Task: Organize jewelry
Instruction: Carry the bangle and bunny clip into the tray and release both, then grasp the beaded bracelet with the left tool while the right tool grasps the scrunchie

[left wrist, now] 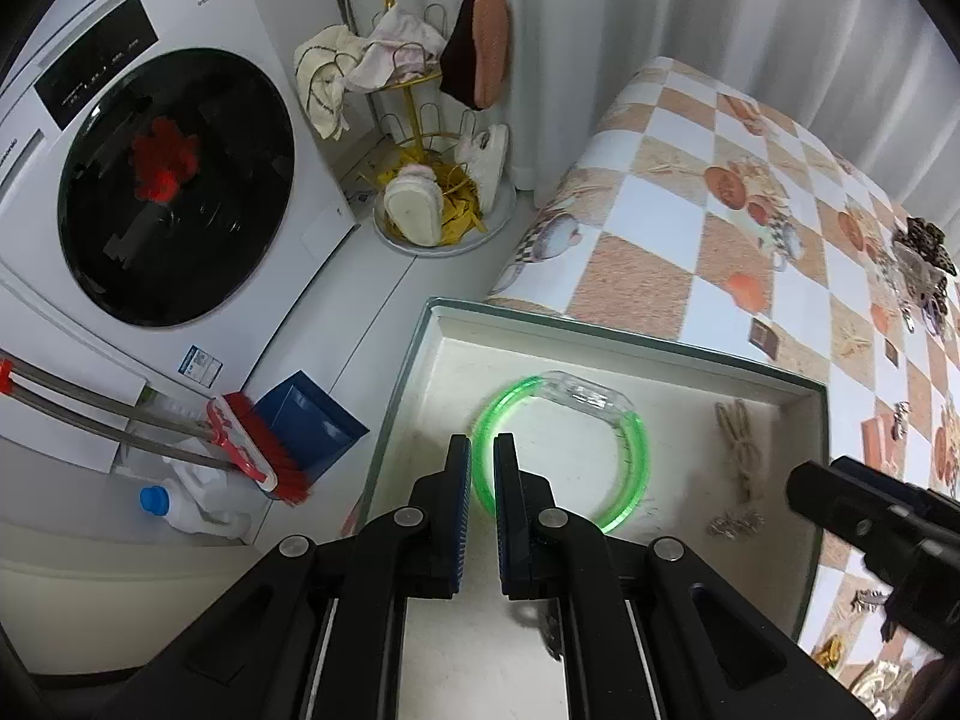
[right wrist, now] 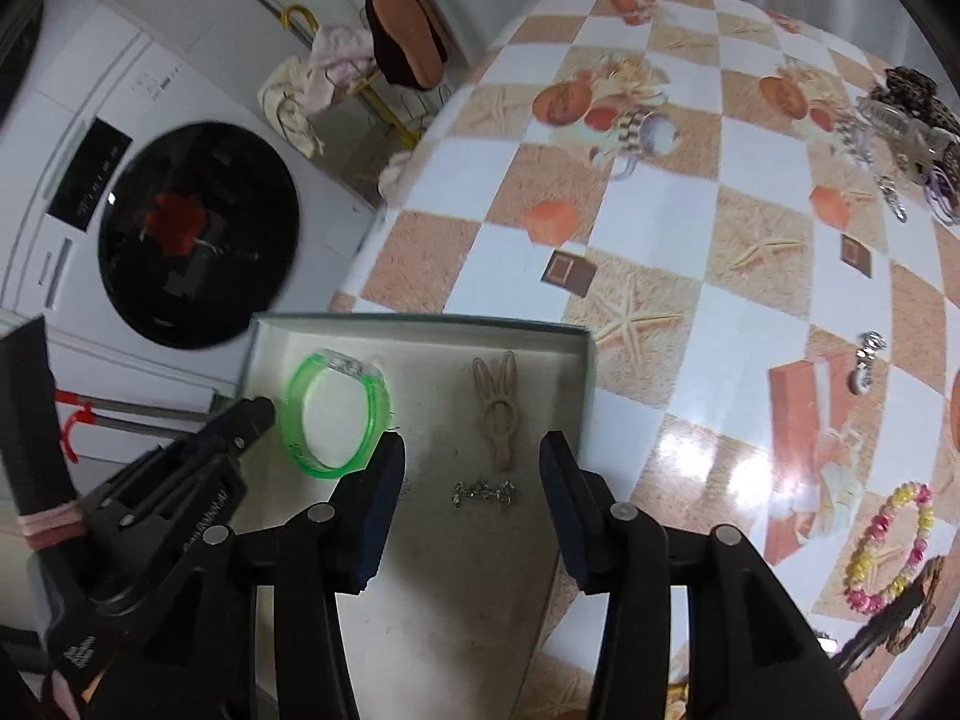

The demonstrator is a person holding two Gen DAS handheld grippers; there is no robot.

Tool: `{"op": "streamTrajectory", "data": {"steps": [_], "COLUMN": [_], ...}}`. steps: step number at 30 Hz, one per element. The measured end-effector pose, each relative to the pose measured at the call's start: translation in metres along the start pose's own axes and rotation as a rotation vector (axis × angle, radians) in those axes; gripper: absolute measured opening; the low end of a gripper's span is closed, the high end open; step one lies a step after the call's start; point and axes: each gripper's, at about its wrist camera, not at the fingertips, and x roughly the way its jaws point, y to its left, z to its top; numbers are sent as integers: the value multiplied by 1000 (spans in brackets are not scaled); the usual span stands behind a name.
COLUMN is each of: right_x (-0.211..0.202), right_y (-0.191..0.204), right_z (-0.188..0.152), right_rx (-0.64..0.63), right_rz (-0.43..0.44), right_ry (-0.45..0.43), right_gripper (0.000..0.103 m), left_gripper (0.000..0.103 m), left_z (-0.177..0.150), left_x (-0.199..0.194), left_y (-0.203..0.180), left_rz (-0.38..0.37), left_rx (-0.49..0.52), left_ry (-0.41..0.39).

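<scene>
A shallow white box sits at the table's edge. Inside lie a green translucent bangle, a tan rabbit-shaped hair clip and a small silver piece. My left gripper hovers over the box with its jaws nearly closed around the bangle's left rim; it also shows in the right wrist view. My right gripper is open and empty above the silver piece and clip; it shows at the right edge of the left wrist view.
On the checkered tablecloth lie a pink-yellow bead bracelet, a silver earring and a pile of hair clips. A washing machine, a slipper rack, broom and bottle stand on the left.
</scene>
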Motion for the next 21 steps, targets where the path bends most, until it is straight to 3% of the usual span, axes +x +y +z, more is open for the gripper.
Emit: {"op": "streamTrajectory", "data": {"steps": [12, 13, 14, 15, 16, 19, 20, 21], "right_x": [-57, -62, -69, -74, -79, -95, -100, -105], "right_y": [-60, -66, -74, -81, -88, -109, -117, -123], "right_z": [-28, -33, -38, -43, -47, -62, -66, -71], "right_rx": [158, 169, 187, 202, 215, 262, 276, 292], "right_rz": [-27, -31, -37, -44, -50, -71, -75, -81], "right_ry": [-56, -58, -63, -67, -71, -84, -88, -93], "right_gripper": [64, 65, 67, 68, 69, 71, 80, 82], "left_gripper": [14, 25, 82, 103, 103, 103, 103, 103], "left_z": [-21, -23, -25, -27, -29, -32, -33, -33], "left_x": [-22, -23, -25, -27, -33, -41, -42, -44], "left_y": [-44, -51, -57, -62, -69, -91, -98, -105], "left_rz": [-71, -80, -84, -71, -60, -85, -94, -102], "left_rx": [107, 124, 140, 148, 162, 227, 242, 258], "left_ry": [39, 44, 48, 46, 4, -5, -7, -6]}}
